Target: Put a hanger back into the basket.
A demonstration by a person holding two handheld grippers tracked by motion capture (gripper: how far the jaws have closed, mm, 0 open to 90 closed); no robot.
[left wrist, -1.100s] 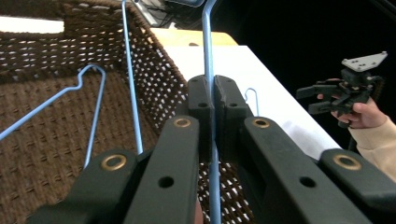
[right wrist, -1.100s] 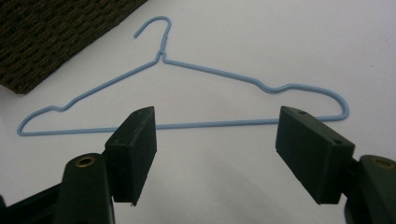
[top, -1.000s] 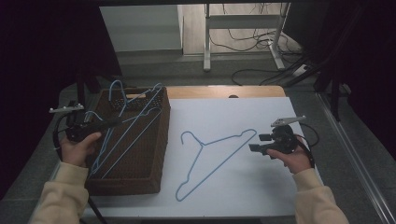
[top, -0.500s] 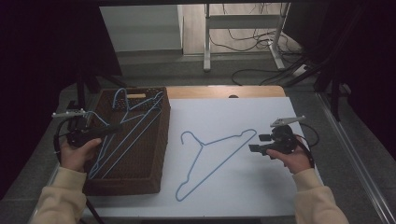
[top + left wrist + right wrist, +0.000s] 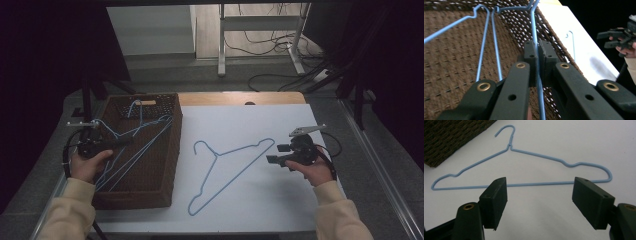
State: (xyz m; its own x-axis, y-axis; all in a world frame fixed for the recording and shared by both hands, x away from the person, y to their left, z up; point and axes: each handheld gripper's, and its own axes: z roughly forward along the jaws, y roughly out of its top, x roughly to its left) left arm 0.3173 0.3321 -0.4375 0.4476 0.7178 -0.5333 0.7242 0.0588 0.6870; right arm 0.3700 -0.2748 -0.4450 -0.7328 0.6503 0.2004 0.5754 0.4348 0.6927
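Your left claw (image 5: 537, 53) pinches blue hanger wire (image 5: 535, 30) inside basket (image 5: 150, 185), near desk's left edge. Right claw (image 5: 540, 192) gapes wide, empty; loose hanger (image 5: 524, 165) lies crosswise just ahead.

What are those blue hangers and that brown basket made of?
The hanger on the table looks like thin wire with a smooth, pale blue coating: it is slim, evenly bent and twisted at the neck. The basket seems woven from dark brown cord or wicker, with a visible weave; which one is unclear.
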